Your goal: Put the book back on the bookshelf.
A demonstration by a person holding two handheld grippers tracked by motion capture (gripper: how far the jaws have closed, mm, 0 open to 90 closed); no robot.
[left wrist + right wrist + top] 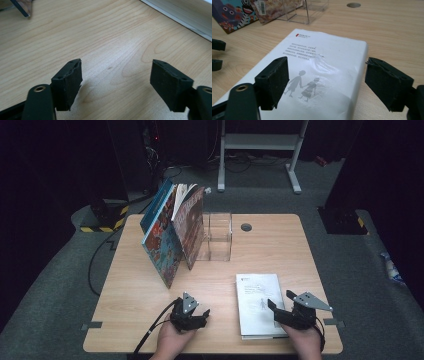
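Observation:
A white paperback (257, 300) lies flat on the wooden table (270, 245) at the front right; its cover (324, 57) carries small print and a drawing of two children. My right gripper (281, 300) hovers over the book's near end. In the right gripper view this gripper (325, 83) is open, one jaw above the cover and the other past the book's right edge. My left gripper (204, 317) rests low over bare wood left of the book. It (116, 82) stands open with nothing between its jaws. The book's edge (185, 12) runs along that view's top right.
Two colourful picture books (162, 240) (190, 225) lean upright against a clear acrylic box (217, 235) at the back left of the table. A round cable hole (246, 227) sits behind the box. Dark floor, cables and a metal stand surround the table.

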